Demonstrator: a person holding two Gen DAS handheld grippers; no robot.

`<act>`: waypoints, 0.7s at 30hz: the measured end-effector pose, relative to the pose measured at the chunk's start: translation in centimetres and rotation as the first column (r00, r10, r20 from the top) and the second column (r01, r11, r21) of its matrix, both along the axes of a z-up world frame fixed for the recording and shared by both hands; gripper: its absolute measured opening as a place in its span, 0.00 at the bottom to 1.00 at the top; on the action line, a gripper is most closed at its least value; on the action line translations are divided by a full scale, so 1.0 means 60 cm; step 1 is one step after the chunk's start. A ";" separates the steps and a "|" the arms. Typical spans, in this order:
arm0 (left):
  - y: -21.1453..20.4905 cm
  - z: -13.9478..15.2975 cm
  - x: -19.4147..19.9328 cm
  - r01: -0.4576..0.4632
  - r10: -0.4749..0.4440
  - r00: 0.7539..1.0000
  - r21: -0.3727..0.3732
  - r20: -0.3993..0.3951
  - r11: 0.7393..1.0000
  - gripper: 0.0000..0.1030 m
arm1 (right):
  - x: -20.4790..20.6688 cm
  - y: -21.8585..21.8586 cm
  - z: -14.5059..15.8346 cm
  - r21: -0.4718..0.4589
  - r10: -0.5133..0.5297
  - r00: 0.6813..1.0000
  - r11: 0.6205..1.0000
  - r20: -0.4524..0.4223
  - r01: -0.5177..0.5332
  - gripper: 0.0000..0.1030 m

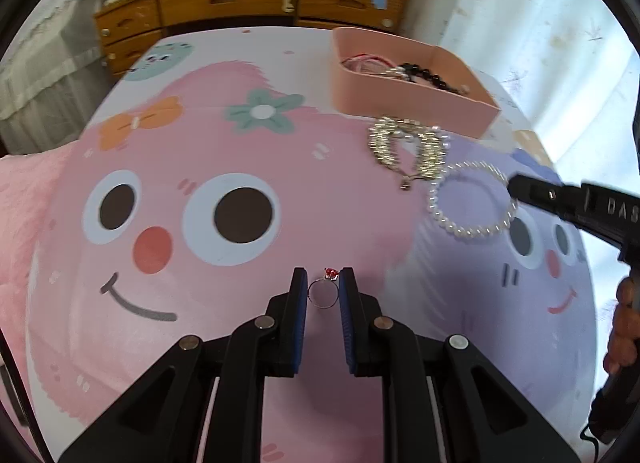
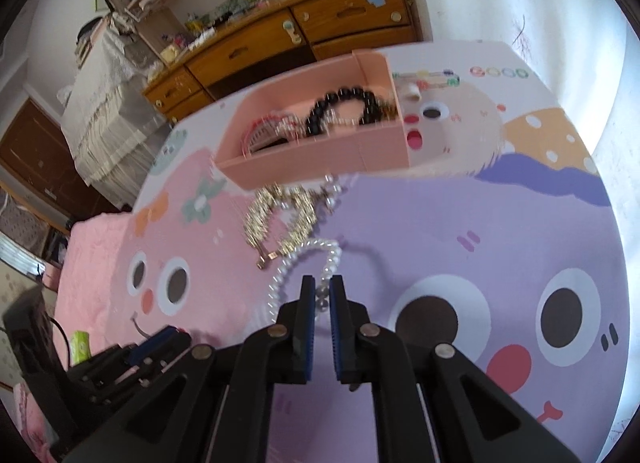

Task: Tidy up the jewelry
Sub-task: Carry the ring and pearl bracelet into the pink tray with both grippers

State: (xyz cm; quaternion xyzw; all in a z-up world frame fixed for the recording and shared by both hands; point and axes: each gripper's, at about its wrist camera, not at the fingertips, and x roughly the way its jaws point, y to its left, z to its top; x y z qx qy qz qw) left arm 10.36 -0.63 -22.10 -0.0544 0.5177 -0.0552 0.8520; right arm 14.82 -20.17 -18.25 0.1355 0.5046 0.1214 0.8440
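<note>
- Left gripper: pads pinching a thin silver ring with a red stone at its top; ring between the fingertips, low over the pink cartoon face of the printed mat; hard to tell whether resting on the mat or just lifted; not yet in the box
- Centre of the left wrist view: gold sparkly bracelet loose on the mat, just beside the near wall of the box; untouched by either gripper; a few small pearls tangled at its upper right edge
- Right of that: pearl bracelet as an open loop, right gripper clamped on its far edge; from the right wrist view, jaws pressed nearly together with a couple of pearls caught between the pads, rest of the strand trailing ahead toward the gold bracelet
- Farther right and back: pink box on the mat; already holding black bead bracelet, a red-and-clear piece, some silver bits; exact count unclear
- Progress, judged: roughly halfway; several pieces stowed; ring and pearl bracelet gripped but still outside the box; gold bracelet left to pick up
- Remaining, judged: carry both held pieces over the box rim, release, then gold bracelet
</note>
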 end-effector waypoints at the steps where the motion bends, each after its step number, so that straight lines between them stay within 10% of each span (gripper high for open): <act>1: 0.000 0.003 0.002 0.010 -0.010 1.000 -0.005 0.002 1.000 0.13 | 0.000 0.000 0.009 0.009 -0.006 1.000 1.000 0.012 0.006 0.06; 21: -0.028 0.129 0.111 0.237 -0.223 0.952 -0.043 0.212 0.971 0.13 | 0.045 0.001 0.141 -0.019 -0.126 0.972 0.991 0.199 0.132 0.06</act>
